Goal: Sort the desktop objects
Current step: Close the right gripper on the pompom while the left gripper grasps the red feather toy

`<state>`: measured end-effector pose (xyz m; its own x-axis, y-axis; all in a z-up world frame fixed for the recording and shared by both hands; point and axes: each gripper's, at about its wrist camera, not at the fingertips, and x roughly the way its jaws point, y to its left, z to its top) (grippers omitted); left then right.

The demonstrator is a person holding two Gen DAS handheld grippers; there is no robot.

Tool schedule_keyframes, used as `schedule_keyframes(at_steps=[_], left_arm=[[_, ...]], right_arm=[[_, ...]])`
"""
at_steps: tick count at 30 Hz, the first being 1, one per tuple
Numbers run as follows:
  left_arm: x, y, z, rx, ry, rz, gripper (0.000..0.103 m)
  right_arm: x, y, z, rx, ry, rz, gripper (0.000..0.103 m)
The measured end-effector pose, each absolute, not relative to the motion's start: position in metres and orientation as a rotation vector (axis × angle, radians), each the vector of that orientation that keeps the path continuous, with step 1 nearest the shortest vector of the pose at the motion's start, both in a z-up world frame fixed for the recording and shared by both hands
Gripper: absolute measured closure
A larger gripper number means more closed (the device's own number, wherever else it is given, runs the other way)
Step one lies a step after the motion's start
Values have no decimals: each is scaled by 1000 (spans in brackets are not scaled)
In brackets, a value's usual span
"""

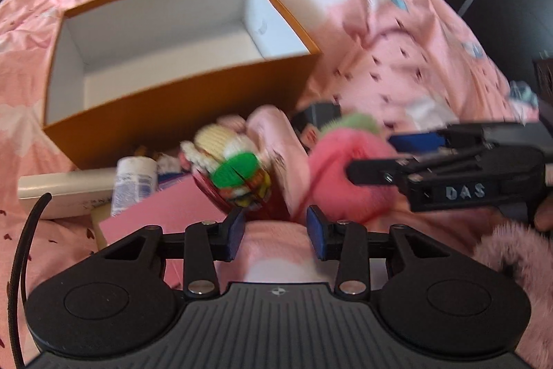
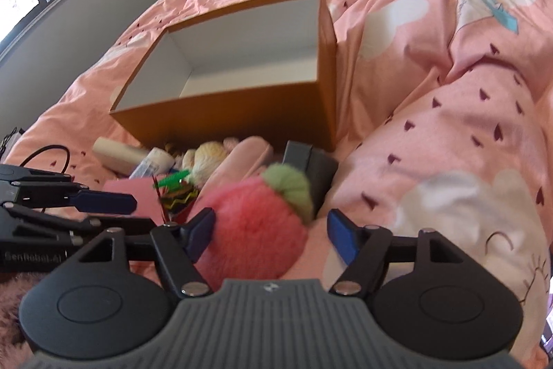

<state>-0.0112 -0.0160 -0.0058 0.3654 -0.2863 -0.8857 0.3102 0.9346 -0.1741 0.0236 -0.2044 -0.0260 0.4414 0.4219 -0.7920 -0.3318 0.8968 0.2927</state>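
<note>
now both grippers hover low over a pink patterned quilt [image 2: 449, 113] with their blue-padded jaws spread apart and nothing clamped. the right gripper [image 2: 271, 236] has a fluffy pink strawberry plush with a green top [image 2: 255, 230] lying between its fingers, near the left one. the left gripper [image 1: 276, 232] sits just short of a knitted burger toy with a green disc [image 1: 231, 168], with a white tube [image 1: 134, 180] ahead to its left. beyond both grippers stands an open orange cardboard box with a white inside [image 1: 193, 113], well ahead of the toy pile
</note>
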Motion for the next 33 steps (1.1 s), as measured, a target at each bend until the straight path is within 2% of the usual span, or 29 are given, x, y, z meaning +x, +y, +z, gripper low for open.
schedule_keyframes(at_steps=[5,10,12,14,17,22,28,33], left_arm=[[-20,-16,-10,75,1220,-439,67],[-30,-13,-11,70,1263,-473,71],[-34,-14,-10,67,1279,-481,71],[-37,-13,-9,62,1286,-486,71],[-40,-14,-7,65,1295,-498,71],[-42,-14,-5,63,1283,-498,71],[-28,-1,19,33,1153,-451,71],[-2,5,18,41,1079,-356,68]], right_arm=[[25,-197,-29,90,1019,511,29],[25,-188,-33,78,1036,542,30],[26,-187,-36,71,1042,539,35],[26,-187,-37,73,1044,530,49],[26,-191,-35,100,1034,530,55],[24,-193,-21,73,975,532,57],[27,-197,-4,46,911,500,57],[30,-196,-1,-7,885,465,57]])
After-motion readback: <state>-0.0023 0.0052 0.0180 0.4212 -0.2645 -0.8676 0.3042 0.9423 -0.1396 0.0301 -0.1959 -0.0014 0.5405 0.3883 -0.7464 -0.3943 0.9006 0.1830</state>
